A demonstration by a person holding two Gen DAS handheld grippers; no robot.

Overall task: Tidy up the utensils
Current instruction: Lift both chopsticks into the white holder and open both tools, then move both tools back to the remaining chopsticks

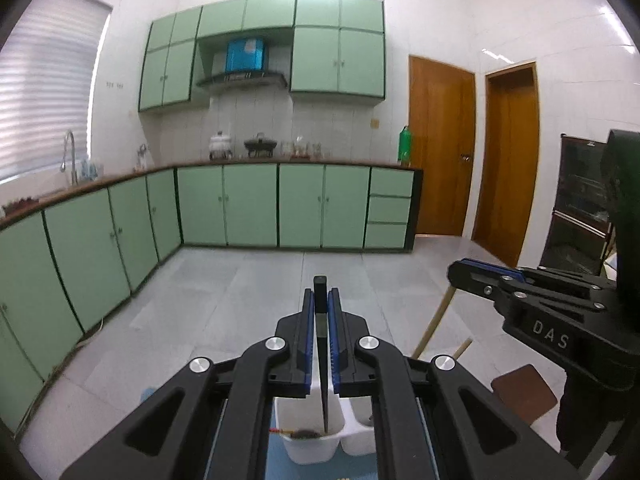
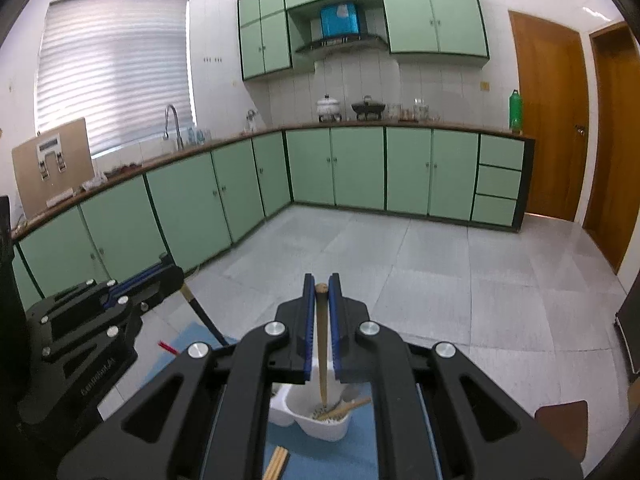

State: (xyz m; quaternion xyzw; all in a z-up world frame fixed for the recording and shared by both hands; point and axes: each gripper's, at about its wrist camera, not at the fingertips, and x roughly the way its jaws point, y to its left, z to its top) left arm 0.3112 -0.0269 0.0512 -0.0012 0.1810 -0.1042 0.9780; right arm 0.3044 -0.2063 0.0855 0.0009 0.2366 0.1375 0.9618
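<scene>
My left gripper (image 1: pixel 321 300) is shut on a black chopstick (image 1: pixel 321 344) that hangs down into the left compartment of a white utensil holder (image 1: pixel 308 446). My right gripper (image 2: pixel 321 296) is shut on a wooden chopstick (image 2: pixel 322 352) whose lower end reaches into the white holder (image 2: pixel 320 426), where another wooden chopstick (image 2: pixel 346 408) lies. The right gripper also shows in the left wrist view (image 1: pixel 472 276) with its wooden stick (image 1: pixel 434 322). The left gripper shows in the right wrist view (image 2: pixel 160 276) with its black stick (image 2: pixel 204 320).
The holder stands on a blue mat (image 2: pixel 360 452). More wooden chopsticks (image 2: pixel 276 462) and a red-tipped stick (image 2: pixel 168 347) lie on the mat. A brown stool (image 1: pixel 524 394) is at the right. Green cabinets (image 1: pixel 248 204) and grey floor lie beyond.
</scene>
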